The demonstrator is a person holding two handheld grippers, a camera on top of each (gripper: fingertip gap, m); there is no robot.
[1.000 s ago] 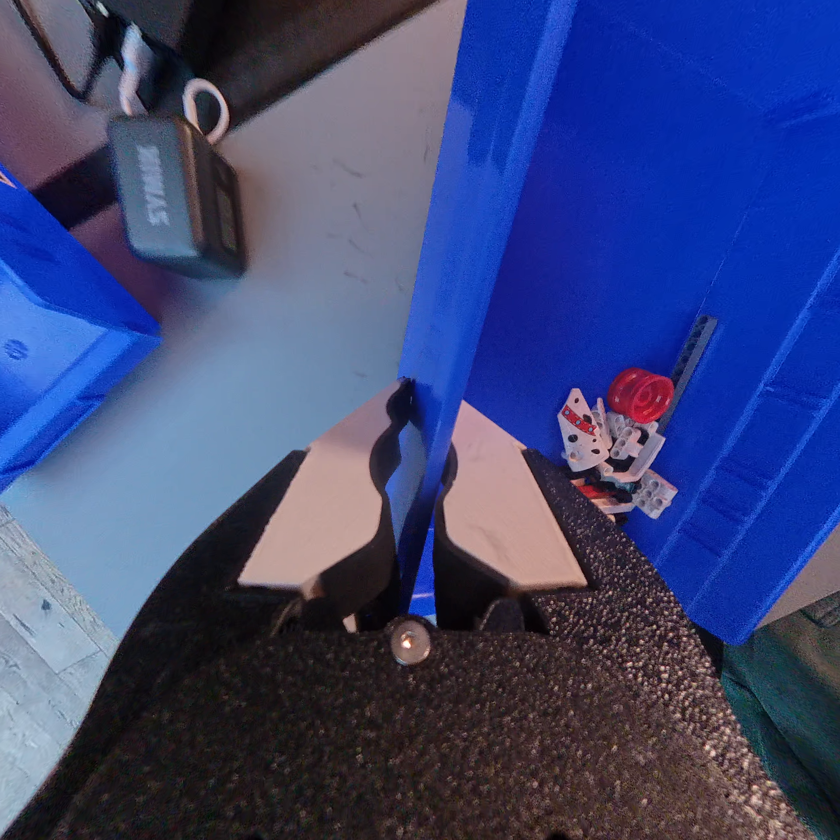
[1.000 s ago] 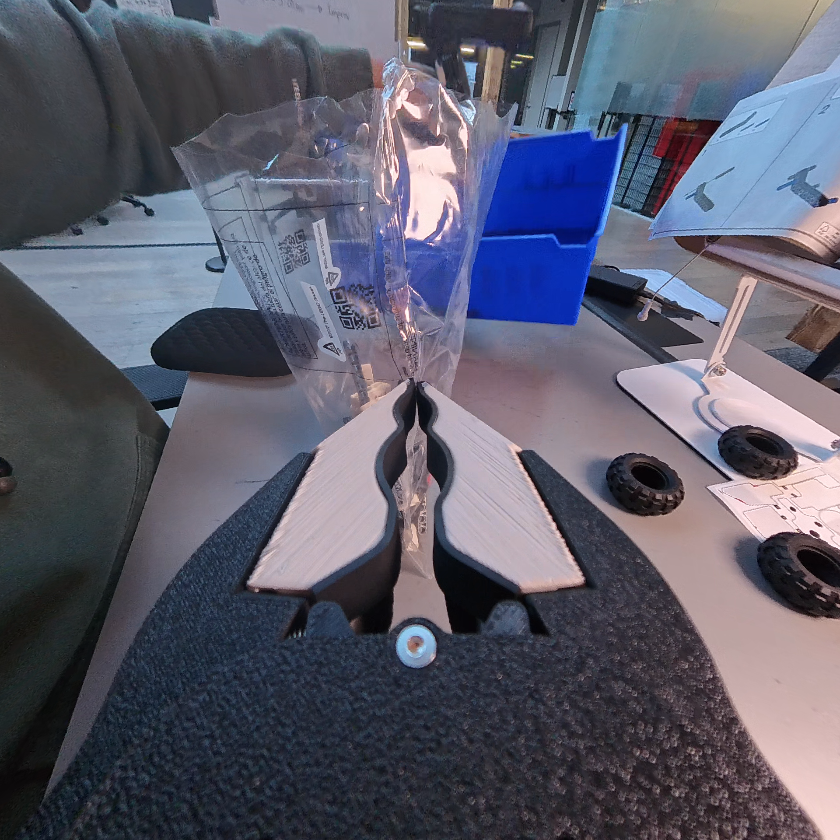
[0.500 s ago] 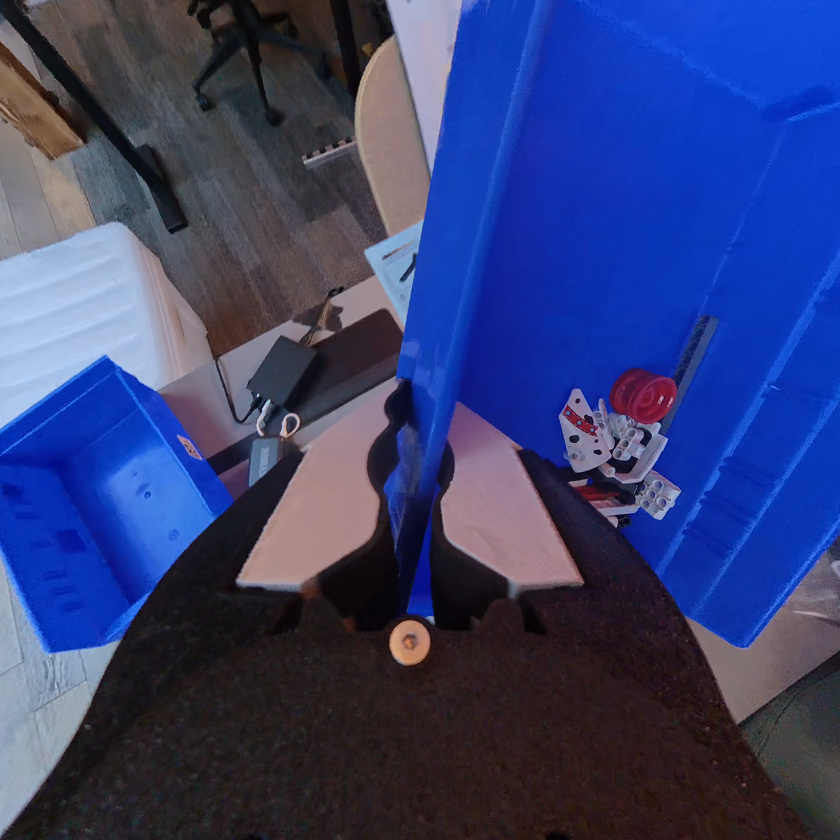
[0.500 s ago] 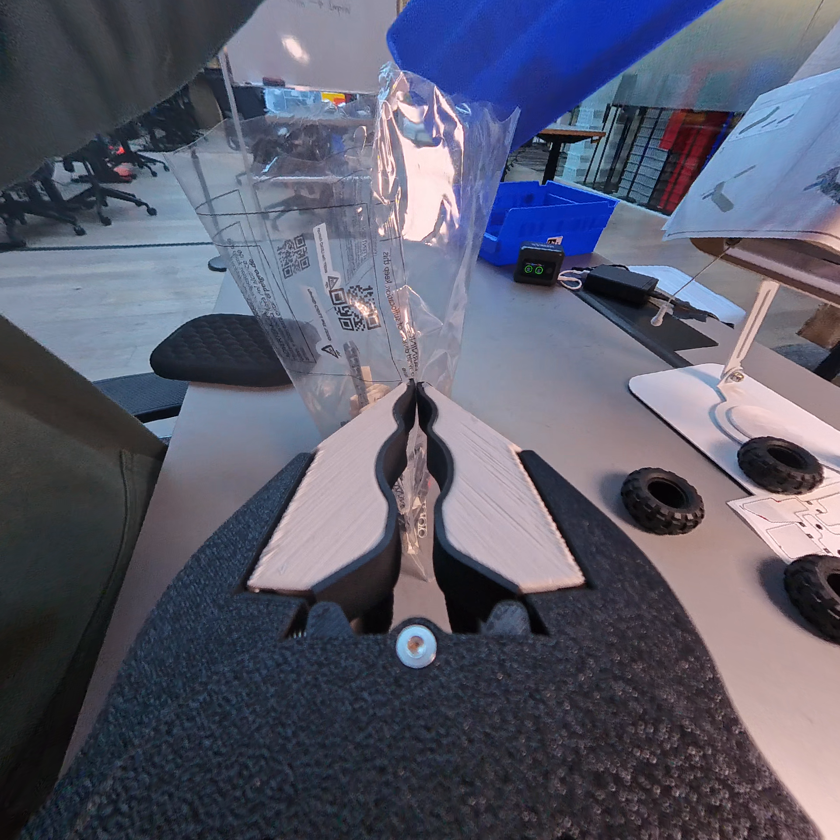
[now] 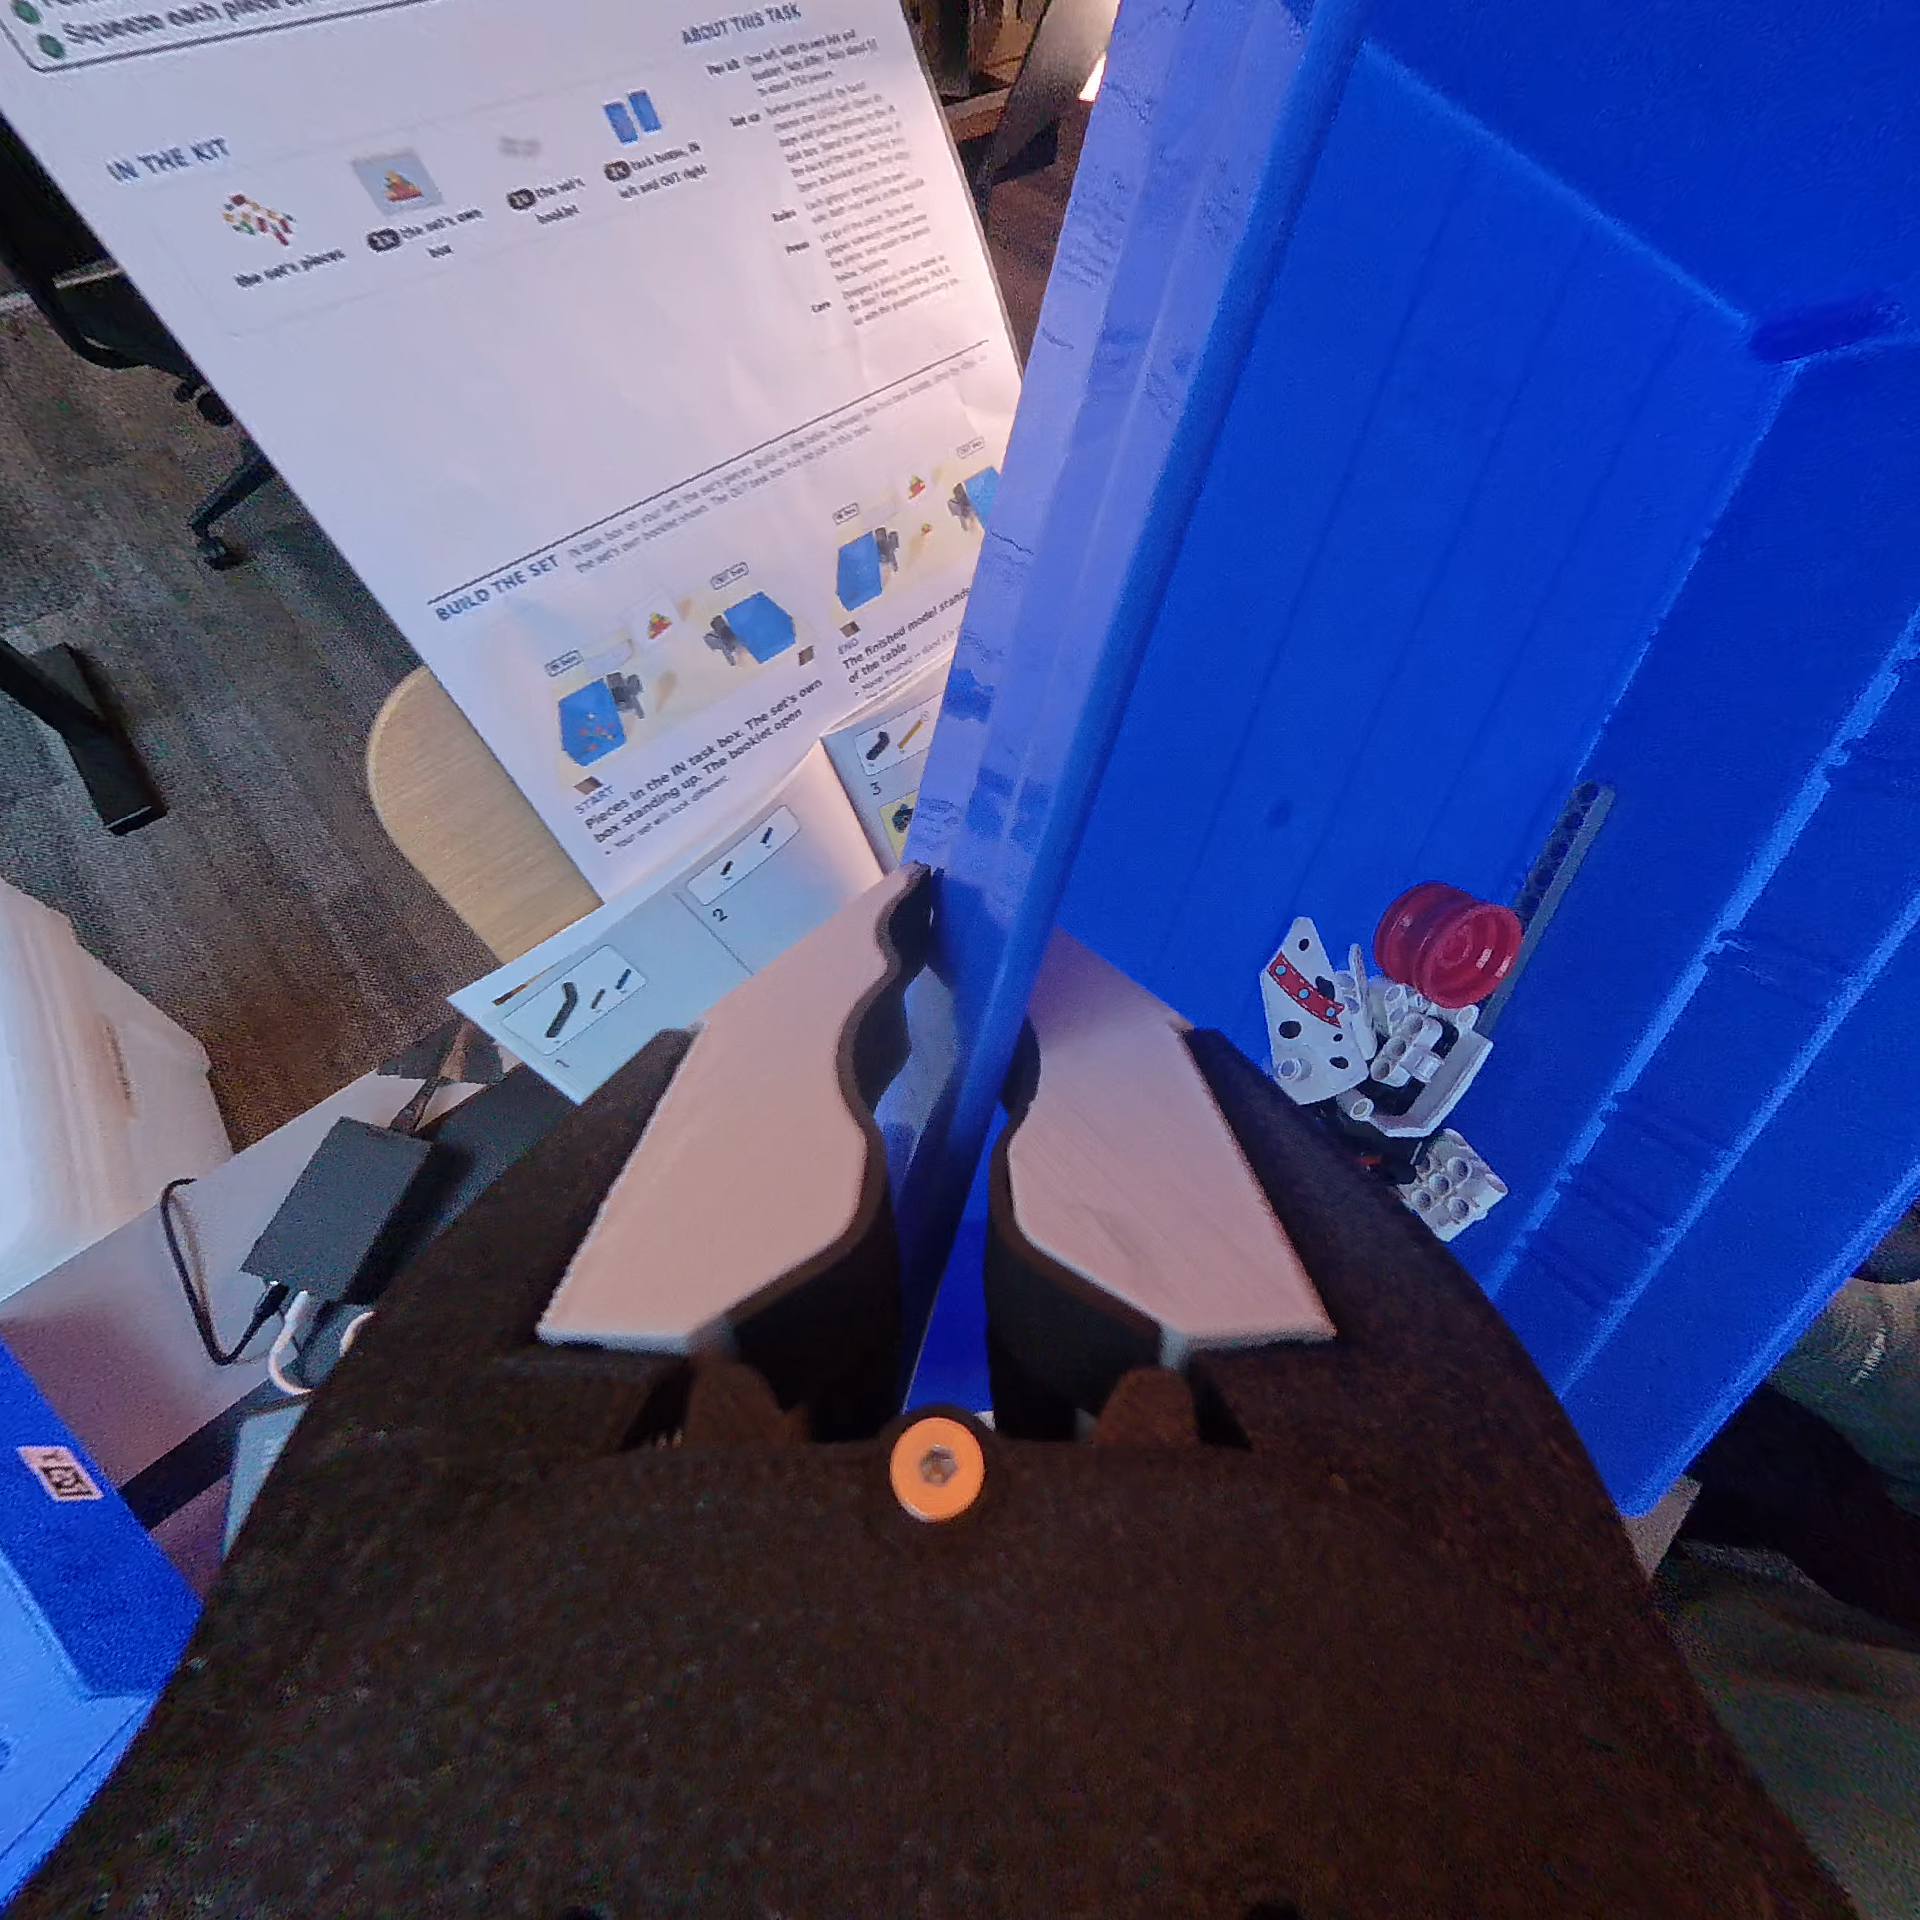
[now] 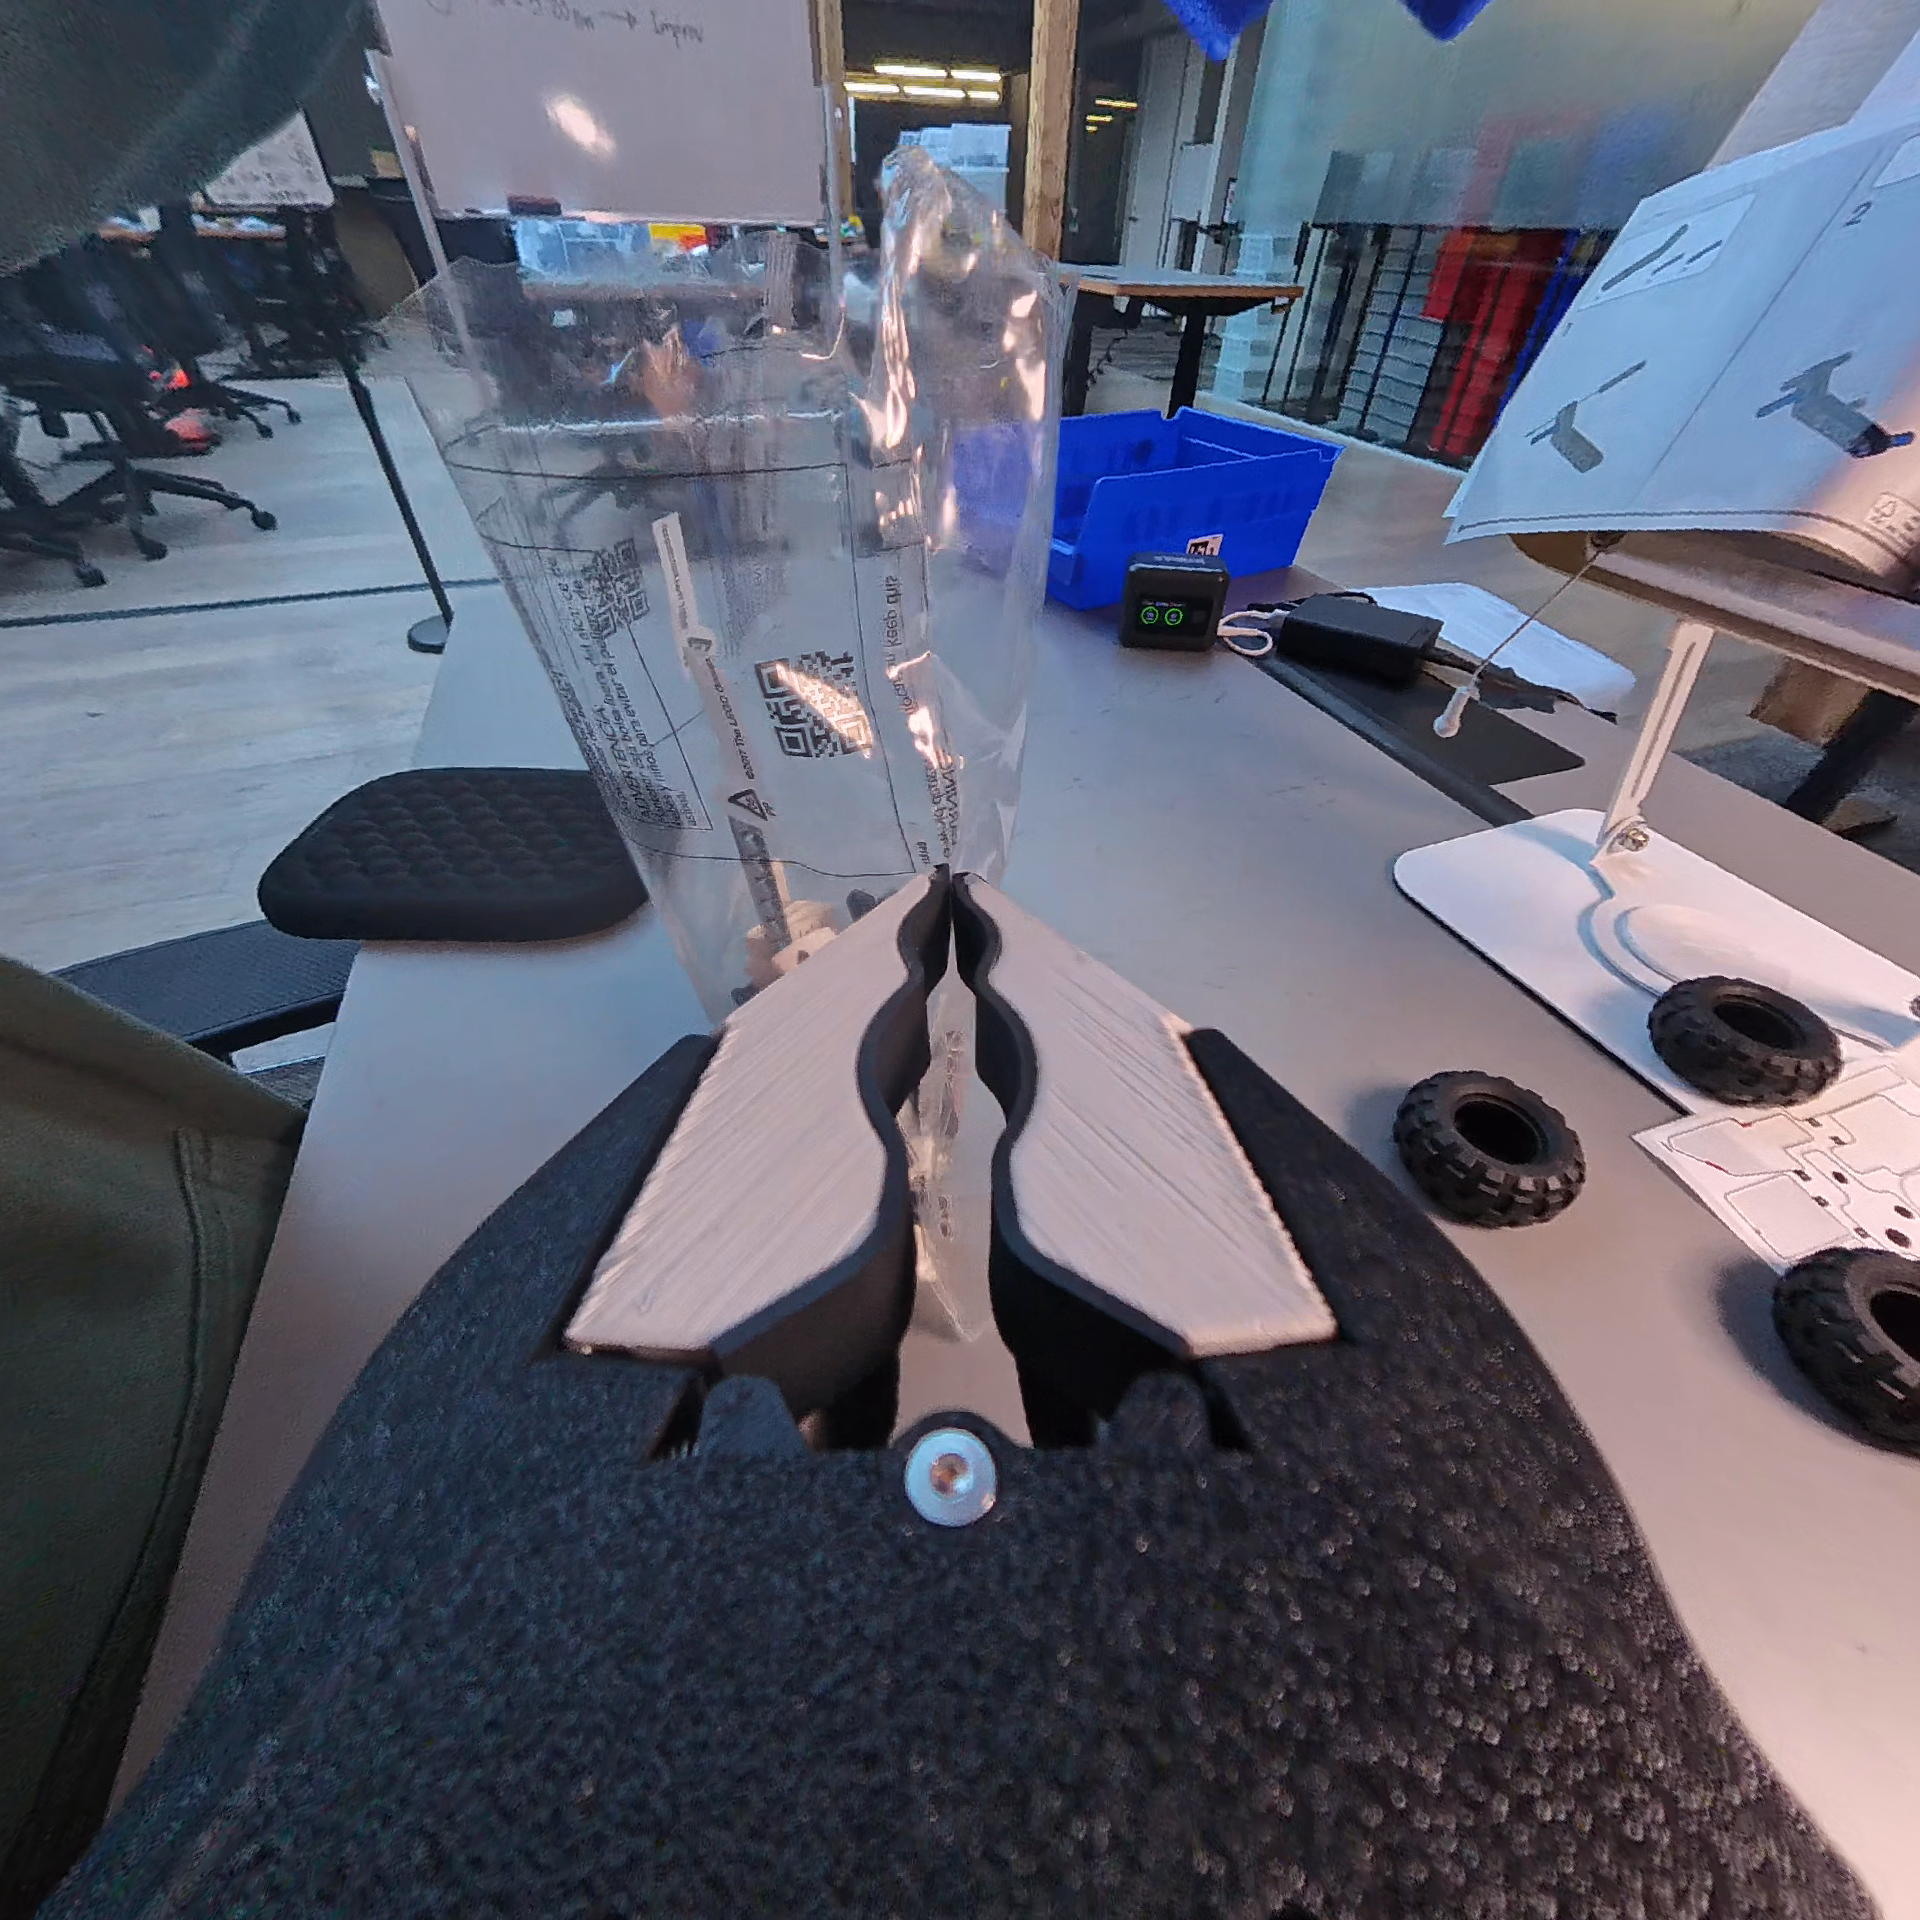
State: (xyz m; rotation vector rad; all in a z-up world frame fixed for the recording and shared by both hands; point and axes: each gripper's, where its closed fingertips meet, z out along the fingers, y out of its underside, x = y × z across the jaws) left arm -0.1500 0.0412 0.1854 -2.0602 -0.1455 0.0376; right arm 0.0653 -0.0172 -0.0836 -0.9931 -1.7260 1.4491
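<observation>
My left gripper (image 5: 961, 997) was clamped on the side wall of a blue bin (image 5: 1455, 520), held tipped up; a small cluster of white, black and red building pieces (image 5: 1392, 1029) sat lodged in its lower corner. My right gripper (image 6: 951, 883) pinched the bottom of a clear plastic bag (image 6: 748, 582), upright above the grey table (image 6: 1195, 831). Three black toy tyres (image 6: 1488, 1148) lay to the right, a second blue bin (image 6: 1174, 499) farther back.

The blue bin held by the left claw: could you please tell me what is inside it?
Inside the blue bin, a small cluster of toy pieces sits in one corner: white parts, a red wheel, a dark beam. The left claw hides anything lower.
</observation>
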